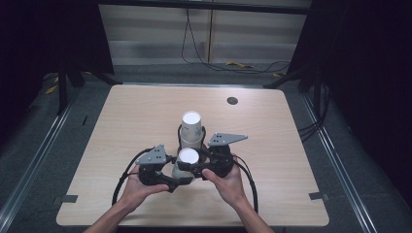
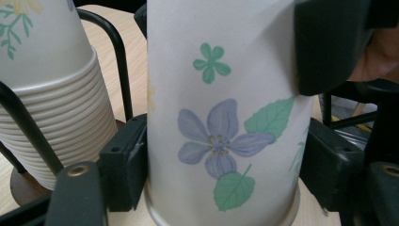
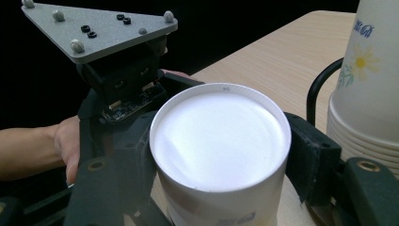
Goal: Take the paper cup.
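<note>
Between the jaws of both tools stands an upturned paper cup point(image 1: 186, 164) on the desk point(image 1: 121, 121): the left hand-held gripper point(image 1: 171, 180) and right hand-held gripper point(image 1: 200, 165) are each clamped on its wall. Just beyond them sits the cup stack point(image 1: 191, 128). Opposed squeezing could crush the thin wall, or tip it.

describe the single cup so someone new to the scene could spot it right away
On the wooden table, look at the near middle, where both hands meet. The single cup stands upside down between the left gripper and right gripper. Unlike the taller stack behind it in a wire holder, it stands alone.
</note>
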